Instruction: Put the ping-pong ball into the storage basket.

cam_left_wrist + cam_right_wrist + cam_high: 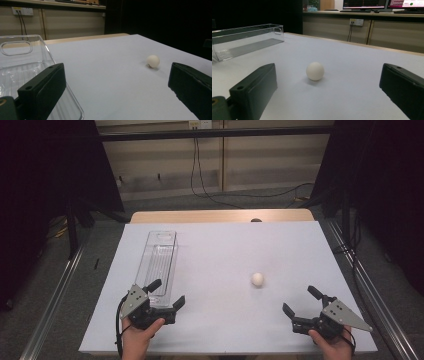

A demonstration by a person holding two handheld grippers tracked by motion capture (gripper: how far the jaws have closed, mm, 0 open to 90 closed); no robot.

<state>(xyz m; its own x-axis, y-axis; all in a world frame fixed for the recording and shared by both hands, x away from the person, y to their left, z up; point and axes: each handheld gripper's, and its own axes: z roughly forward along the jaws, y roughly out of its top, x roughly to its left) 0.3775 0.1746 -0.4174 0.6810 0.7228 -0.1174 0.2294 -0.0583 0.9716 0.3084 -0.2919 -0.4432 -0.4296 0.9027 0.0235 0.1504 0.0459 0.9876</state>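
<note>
Ball — small, white, smooth — sits loose on the white table, ahead of the right gripper, well apart from the clear tray. Both grippers gape wide, empty; left gripper by the tray. Likely light, rolls easily — pinch across its middle.

A white sheet covers the wooden table. A clear, oblong plastic container lies on the sheet's left half, long axis running away from the person. A small white ball rests on the sheet right of centre, well apart from the container. The left gripper, jaws spread, sits at the container's near end. The right gripper, jaws spread, sits near the ball, not touching it. Cables trail on the floor beyond.
</note>
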